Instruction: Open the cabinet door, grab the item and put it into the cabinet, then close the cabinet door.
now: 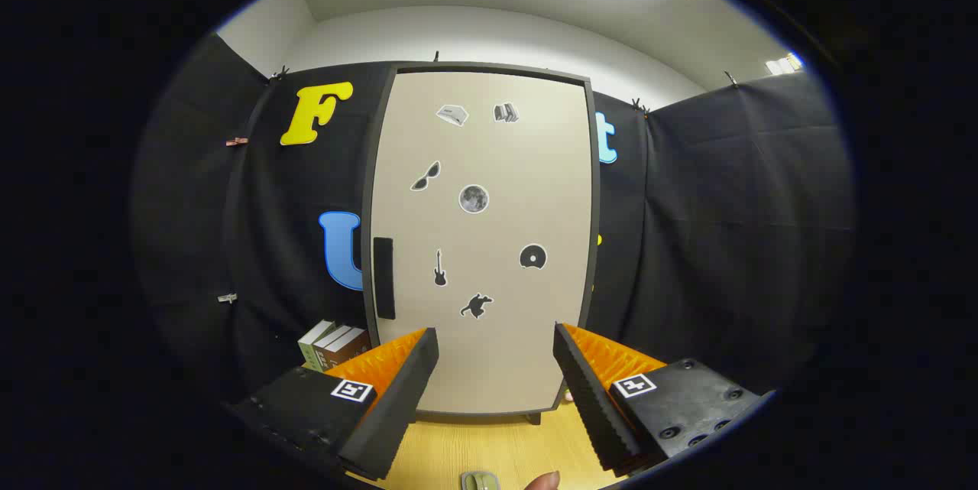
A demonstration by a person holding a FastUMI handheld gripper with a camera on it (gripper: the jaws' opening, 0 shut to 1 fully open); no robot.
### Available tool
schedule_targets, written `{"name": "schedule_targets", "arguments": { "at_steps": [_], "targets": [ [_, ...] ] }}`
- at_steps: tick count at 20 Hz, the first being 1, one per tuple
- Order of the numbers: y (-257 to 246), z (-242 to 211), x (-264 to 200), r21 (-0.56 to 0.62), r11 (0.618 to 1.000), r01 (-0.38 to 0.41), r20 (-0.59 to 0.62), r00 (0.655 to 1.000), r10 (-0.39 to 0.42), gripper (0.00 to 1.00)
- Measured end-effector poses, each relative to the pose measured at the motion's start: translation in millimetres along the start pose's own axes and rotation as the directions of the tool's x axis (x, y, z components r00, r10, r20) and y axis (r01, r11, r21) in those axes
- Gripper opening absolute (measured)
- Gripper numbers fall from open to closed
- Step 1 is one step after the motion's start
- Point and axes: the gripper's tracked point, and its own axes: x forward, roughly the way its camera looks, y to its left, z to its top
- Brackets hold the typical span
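- Facing the cabinet point(481, 238) head-on in the gripper view; it stands upright on the wooden counter point(474, 448), backed by the booth's black cloth wall.
- Cabinet door point(489, 169) is closed, beige with a dark frame, small stickers scattered over it.
- Dark vertical handle point(383, 277) sits on the door's left edge, above and just beyond the left finger.
- Claw point(497, 341) is wide open, nothing between the fingers; the lower door shows through the gap.
- Books point(334, 345) stand left of the cabinet base, just behind the left finger.
- Small greenish item point(480, 481) lies on the counter near the claw, between the fingers and below them, partly cut off; cannot tell what it is.
- Fingertip point(544, 481) of a person shows just beside that item, to its right.
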Motion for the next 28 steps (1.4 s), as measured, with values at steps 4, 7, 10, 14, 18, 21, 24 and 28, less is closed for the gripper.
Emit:
{"name": "schedule_targets", "arguments": {
  "at_steps": [4,7,10,14,18,21,24,28],
  "targets": [
    [-0.7,2.2,1.4,0.002,1.0,0.002,0.009,1.0,-0.002,0.98],
    [-1.3,1.7,3.7,-0.002,1.0,0.006,0.009,1.0,-0.006,0.98],
    [-1.3,0.6,5.0,0.001,1.0,0.006,0.007,1.0,-0.006,0.98],
    [-1.3,1.3,6.7,-0.011,1.0,0.006,0.011,1.0,-0.006,0.98],
    [4.3,0.6,6.7,0.011,1.0,-0.01,0.005,1.0,0.01,0.98],
    [24.3,2.3,14.4,0.058,0.997,-0.05,-0.001,0.999,0.05,0.98],
    [48.6,9.1,33.9,0.071,0.994,-0.082,0.002,0.997,0.082,0.98],
    [92.0,12.5,79.0,0.055,0.992,-0.111,0.016,0.994,0.111,0.98]
  ]
}}
